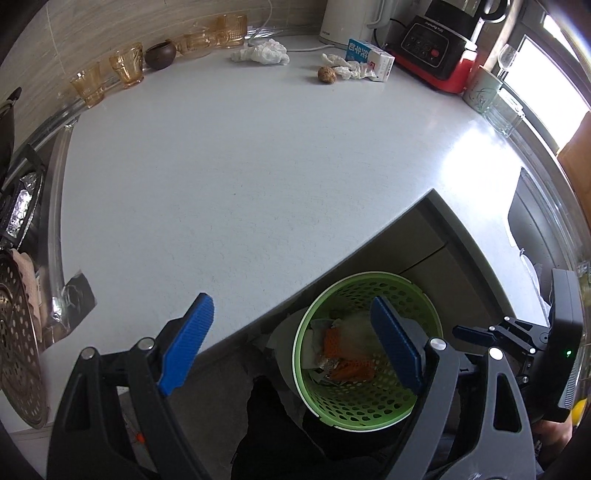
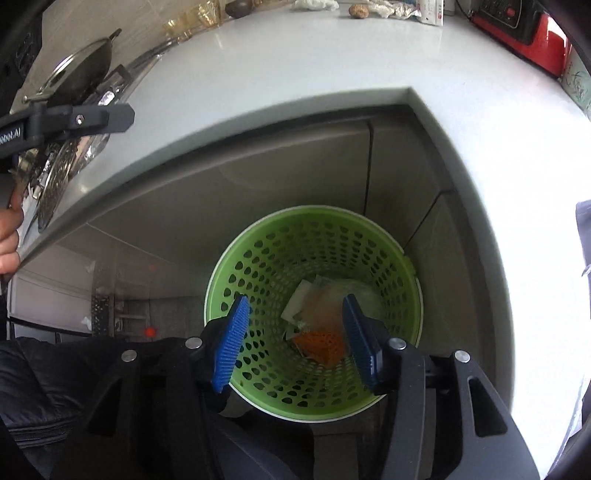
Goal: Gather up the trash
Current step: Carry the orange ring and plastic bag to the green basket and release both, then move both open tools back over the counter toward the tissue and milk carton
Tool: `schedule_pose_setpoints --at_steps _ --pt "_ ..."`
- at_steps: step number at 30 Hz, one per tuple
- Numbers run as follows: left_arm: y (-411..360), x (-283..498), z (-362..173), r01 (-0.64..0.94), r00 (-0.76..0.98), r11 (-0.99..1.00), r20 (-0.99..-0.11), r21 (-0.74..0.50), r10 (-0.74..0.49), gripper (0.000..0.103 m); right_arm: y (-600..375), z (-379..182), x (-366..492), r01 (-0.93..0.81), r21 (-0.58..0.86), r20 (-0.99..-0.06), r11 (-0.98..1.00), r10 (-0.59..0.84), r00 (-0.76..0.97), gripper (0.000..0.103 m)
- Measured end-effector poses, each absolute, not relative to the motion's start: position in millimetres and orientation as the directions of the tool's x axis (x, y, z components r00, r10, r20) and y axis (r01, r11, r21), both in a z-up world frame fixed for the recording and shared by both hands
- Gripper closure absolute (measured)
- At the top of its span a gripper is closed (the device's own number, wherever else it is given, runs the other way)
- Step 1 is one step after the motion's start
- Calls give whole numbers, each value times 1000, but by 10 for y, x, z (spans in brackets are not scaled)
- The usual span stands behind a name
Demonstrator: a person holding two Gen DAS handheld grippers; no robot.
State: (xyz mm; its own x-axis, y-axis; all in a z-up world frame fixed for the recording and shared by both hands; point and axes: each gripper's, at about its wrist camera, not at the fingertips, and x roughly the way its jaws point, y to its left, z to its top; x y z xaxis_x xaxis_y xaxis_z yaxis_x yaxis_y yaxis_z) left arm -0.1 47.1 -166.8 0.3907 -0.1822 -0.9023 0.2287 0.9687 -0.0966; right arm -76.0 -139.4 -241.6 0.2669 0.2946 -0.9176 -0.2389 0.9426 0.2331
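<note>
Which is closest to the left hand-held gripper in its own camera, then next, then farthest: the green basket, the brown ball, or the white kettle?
1. Green basket: right below the left hand-held gripper, on the floor.
2. Brown ball: far across the counter.
3. White kettle: at the back wall.

Setting: home kitchen — domestic worktop
Evidence: white counter [image 1: 258,166]; electric kettle [image 1: 351,22]; blender base [image 1: 436,51]; amber glasses [image 1: 127,62]; lidded pan [image 2: 79,74] — stove side

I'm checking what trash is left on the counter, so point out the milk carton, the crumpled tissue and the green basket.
milk carton [image 1: 370,59], left wrist view, on its white and blue side.
crumpled tissue [image 1: 263,51], left wrist view, on the middle of the wad.
green basket [image 2: 295,240], right wrist view, on its perforated inner wall.
</note>
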Motion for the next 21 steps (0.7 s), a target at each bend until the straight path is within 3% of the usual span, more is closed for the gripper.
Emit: schedule_pose_setpoints --at_steps 3,8,21 --pt "455 4 -1627 234 394 967 -899 -101 -189 20 -1413 -2311 -732 -234 221 -913 947 285 292 42" --pt "423 0 -1491 242 429 965 -882 -97 -196 14 -1492 -1969 -742 -230 168 -889 958 248 384 20" --pt "371 -21 -1128 205 522 975 -834 -80 -178 8 -1684 -1369 -756 -212 116 -806 970 216 551 6"
